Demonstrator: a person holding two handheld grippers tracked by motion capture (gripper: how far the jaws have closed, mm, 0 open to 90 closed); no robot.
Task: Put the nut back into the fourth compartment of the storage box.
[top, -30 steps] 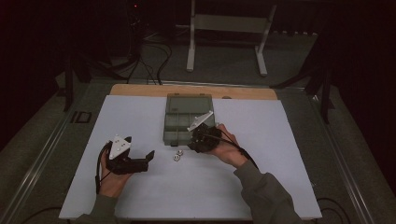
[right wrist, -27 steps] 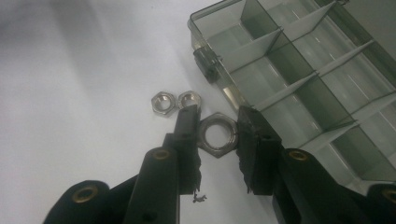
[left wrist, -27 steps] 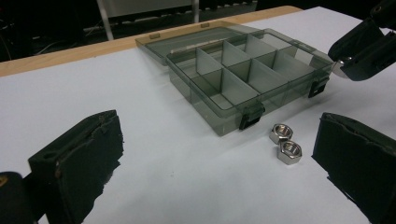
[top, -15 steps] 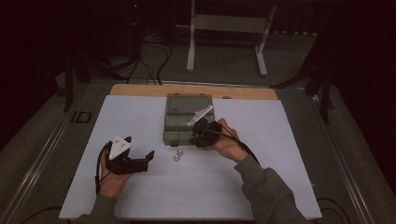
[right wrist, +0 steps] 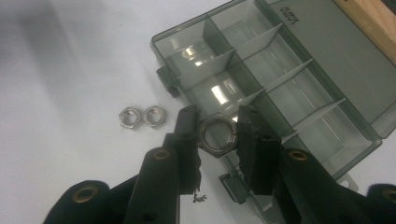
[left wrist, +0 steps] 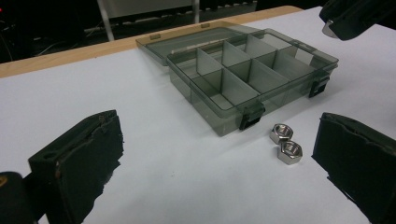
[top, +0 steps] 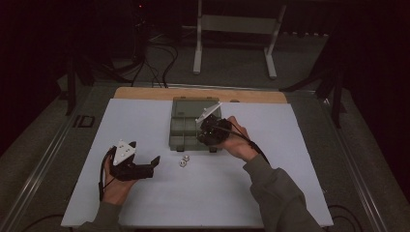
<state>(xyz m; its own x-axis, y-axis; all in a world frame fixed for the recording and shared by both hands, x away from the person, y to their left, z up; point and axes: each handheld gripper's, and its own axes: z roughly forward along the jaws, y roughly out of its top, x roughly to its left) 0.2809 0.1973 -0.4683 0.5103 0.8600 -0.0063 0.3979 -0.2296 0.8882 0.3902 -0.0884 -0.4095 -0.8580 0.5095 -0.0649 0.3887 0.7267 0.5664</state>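
Right hand-held gripper (right wrist: 218, 135) grasps 1 hex nut (right wrist: 217, 134) above the open compartment box (right wrist: 299, 88), whose compartments look empty; 2 nuts (right wrist: 141, 116) remain on the desk (right wrist: 70, 93) just beside it; left hand-held gripper (left wrist: 219, 154) released.

A steel hex nut (right wrist: 217, 134) hangs clamped above the open, smoky compartment box (right wrist: 299, 93).

Looks like a lab / recording setup, not a home. Dark room w/ black surrounds, only the table (top: 145, 121) lit. White sheet over a wooden top, edge showing at the back. Cables (top: 162, 63) run loose across the grey floor behind. A white metal stand (top: 232, 29) sits beyond the table. Metal rail (top: 43, 159) along the left side, like a rig frame. No furniture or decor.
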